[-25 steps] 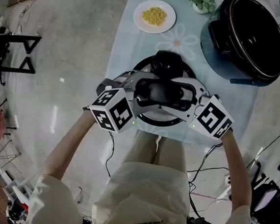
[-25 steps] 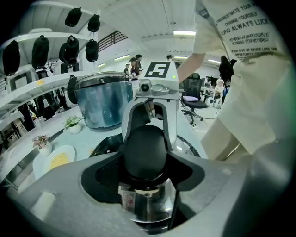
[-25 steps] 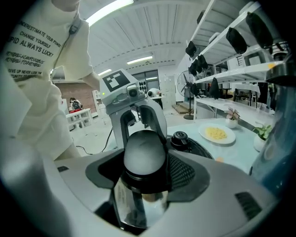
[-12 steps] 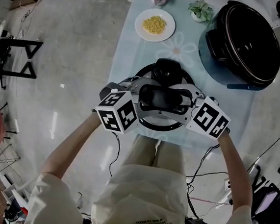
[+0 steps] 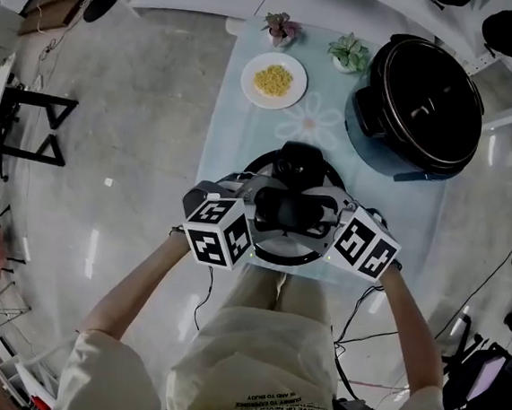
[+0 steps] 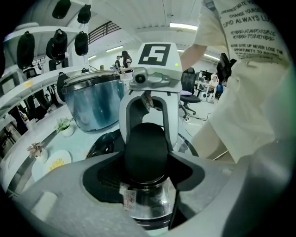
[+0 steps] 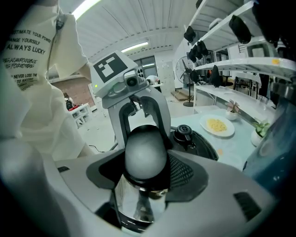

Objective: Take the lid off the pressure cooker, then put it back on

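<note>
Pale blue desk [image 5: 235, 143] with a faint flower print, seen from above. At its far right corner stands the pressure cooker [image 5: 424, 99], a dark round pot that is open, with its black inside exposed. The lid [image 5: 300, 163] is off the pot and well apart from it, at the near edge of the desk, directly in front of the person. It is black on top with a bright metal rim. Whether it rests on the desk or hangs just above it cannot be told.

The left tongs [image 6: 147, 169] and the right tongs [image 7: 145, 173] face each other across the lid. Each is closed from its own side on the black oval handle [image 6: 147, 152] at the centre of the lid, the jaws standing wide around it and the pads against its sides.

A white plate [image 5: 273, 80] of yellow food lies beyond the lid. At the far edge stand two small potted plants, one pinkish [image 5: 280, 26] and one green [image 5: 347, 51].
</note>
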{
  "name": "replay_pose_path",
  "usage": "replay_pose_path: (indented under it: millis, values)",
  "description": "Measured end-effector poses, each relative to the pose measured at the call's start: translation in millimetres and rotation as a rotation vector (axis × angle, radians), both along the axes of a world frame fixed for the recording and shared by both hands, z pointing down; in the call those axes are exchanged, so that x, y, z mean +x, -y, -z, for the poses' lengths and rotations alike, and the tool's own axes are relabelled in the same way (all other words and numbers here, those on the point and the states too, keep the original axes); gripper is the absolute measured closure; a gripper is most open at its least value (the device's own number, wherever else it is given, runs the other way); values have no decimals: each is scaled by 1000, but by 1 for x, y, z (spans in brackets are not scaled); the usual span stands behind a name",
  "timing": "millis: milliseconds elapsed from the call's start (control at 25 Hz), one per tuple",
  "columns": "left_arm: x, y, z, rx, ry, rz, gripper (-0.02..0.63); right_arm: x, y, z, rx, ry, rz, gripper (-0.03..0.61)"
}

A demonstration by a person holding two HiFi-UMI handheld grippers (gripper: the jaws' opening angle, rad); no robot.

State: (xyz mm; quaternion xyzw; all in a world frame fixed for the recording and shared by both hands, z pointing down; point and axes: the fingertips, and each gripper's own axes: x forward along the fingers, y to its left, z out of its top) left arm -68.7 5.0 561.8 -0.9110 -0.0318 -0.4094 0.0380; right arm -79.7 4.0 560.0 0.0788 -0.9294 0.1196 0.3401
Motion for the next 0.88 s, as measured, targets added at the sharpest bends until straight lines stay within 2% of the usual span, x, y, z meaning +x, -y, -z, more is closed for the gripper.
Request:
replay_pose_path:
  millis: [440,880]
  values:
    - [11,-31,43,-3,-6,-50,337,12,-30,44,3,-16,-45,302]
    - [28,-42,94,51,-29,-108,337,28,-41,94,65,-2,-96,302]
